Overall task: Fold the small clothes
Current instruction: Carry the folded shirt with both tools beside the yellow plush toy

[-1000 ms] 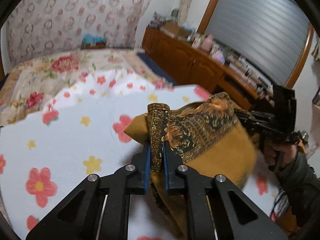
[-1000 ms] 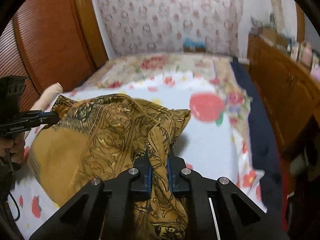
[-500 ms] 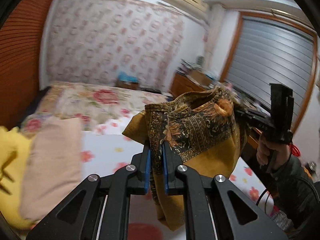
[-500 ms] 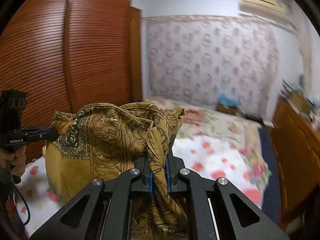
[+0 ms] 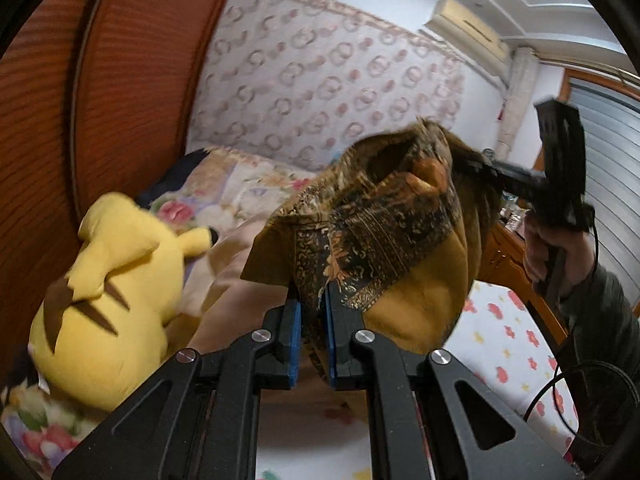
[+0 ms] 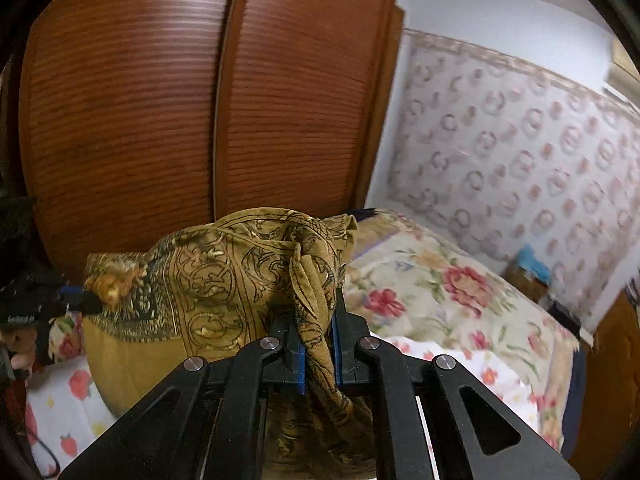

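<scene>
A mustard-yellow cloth with a dark ornate border [image 5: 384, 236] hangs in the air between my two grippers, above the bed. My left gripper [image 5: 312, 312] is shut on one corner of it. My right gripper [image 6: 318, 320] is shut on another bunched corner of the cloth [image 6: 224, 280]. In the left wrist view the right gripper [image 5: 492, 170] shows at the right, held in a hand, level with the cloth's top edge. In the right wrist view the left gripper [image 6: 86, 300] shows at the far left. The cloth sags in a loose pouch between them.
A yellow plush toy [image 5: 116, 288] and a beige pillow [image 5: 224, 280] lie at the head of the bed. The bed [image 6: 440, 280] has a floral cover and a white flowered sheet [image 5: 508, 344]. A wooden wardrobe [image 6: 200, 100] stands behind; a wooden dresser [image 5: 504, 256] stands on the right.
Both grippers have lifted the cloth up off the bed and swung left toward the wardrobe and the head of the bed. Both stay shut on the cloth.
</scene>
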